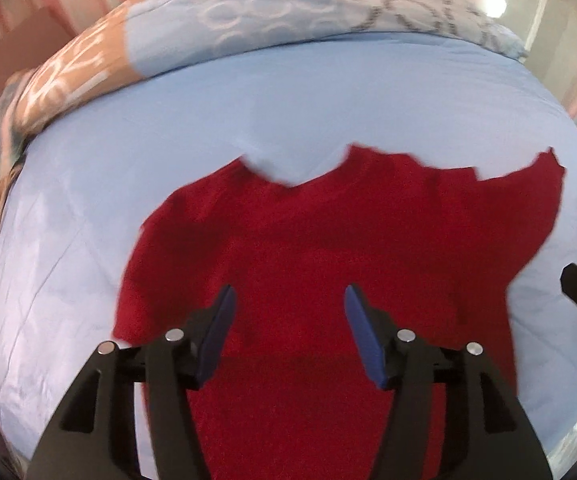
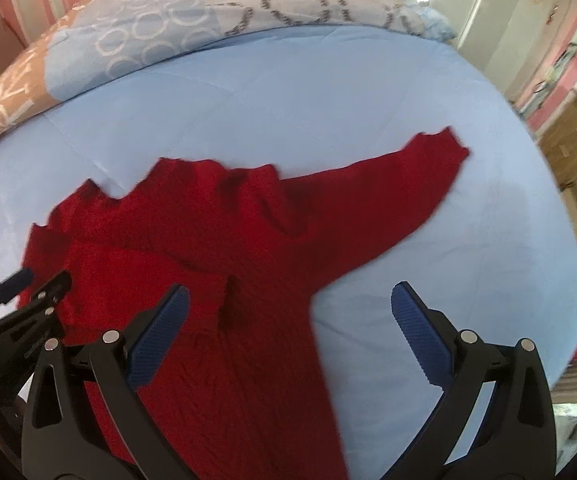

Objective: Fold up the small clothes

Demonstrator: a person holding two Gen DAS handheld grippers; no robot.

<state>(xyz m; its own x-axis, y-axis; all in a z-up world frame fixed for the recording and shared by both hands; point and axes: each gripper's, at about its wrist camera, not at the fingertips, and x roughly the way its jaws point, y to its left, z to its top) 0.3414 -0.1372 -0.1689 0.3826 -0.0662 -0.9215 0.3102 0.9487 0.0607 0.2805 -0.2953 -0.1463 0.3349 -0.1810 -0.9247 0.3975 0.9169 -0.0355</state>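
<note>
Red knit sweater [image 2: 248,264] lies mid-bed on blue sheet [image 2: 328,100], near front edge; one sleeve [image 2: 388,184] out toward right edge. Soft, floppy, light, grippy knit: pinch at cuff/hem. Left tongs [image 1: 288,300] & right tongs [image 2: 288,300] both released, empty.

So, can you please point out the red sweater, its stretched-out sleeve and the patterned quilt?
red sweater [image 1: 308,248], left wrist view, middle of the body.
stretched-out sleeve [image 2: 400,184], right wrist view, midway along the sleeve.
patterned quilt [image 2: 160,28], right wrist view, blue part with pale rings.
</note>
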